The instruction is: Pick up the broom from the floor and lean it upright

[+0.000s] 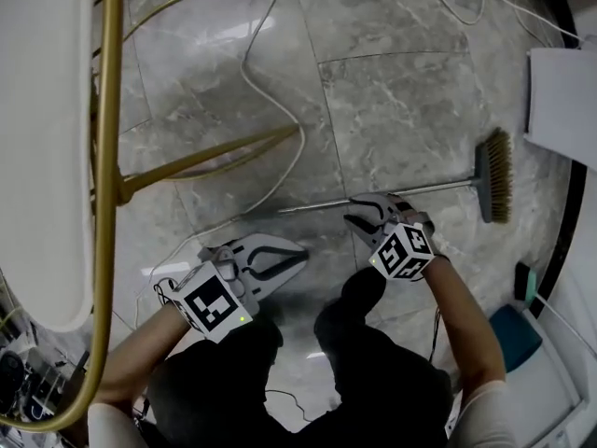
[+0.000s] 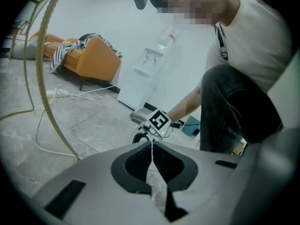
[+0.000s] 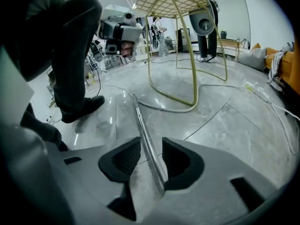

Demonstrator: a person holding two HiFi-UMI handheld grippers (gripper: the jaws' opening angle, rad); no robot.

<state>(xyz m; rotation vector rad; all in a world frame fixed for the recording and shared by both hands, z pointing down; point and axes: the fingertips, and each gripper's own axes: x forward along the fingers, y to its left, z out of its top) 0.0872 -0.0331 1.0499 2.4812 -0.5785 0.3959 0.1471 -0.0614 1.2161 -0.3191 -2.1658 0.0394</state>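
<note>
Right gripper (image 3: pixel 150 143) gapes astride the broom handle (image 3: pixel 138 111), left gripper (image 2: pixel 151 148) pinched together, empty: settle your jaws lower round the handle, then clamp squarely before lifting.

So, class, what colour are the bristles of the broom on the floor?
Tan, straw-coloured bristles, seen best in the head view.

My right gripper (image 1: pixel 366 211) hides the middle of the broom (image 1: pixel 438 189) handle in the head view. In that gripper's own view the bristle head falls outside the frame. The gold chair (image 1: pixel 110 110) is cut off at left.
</note>
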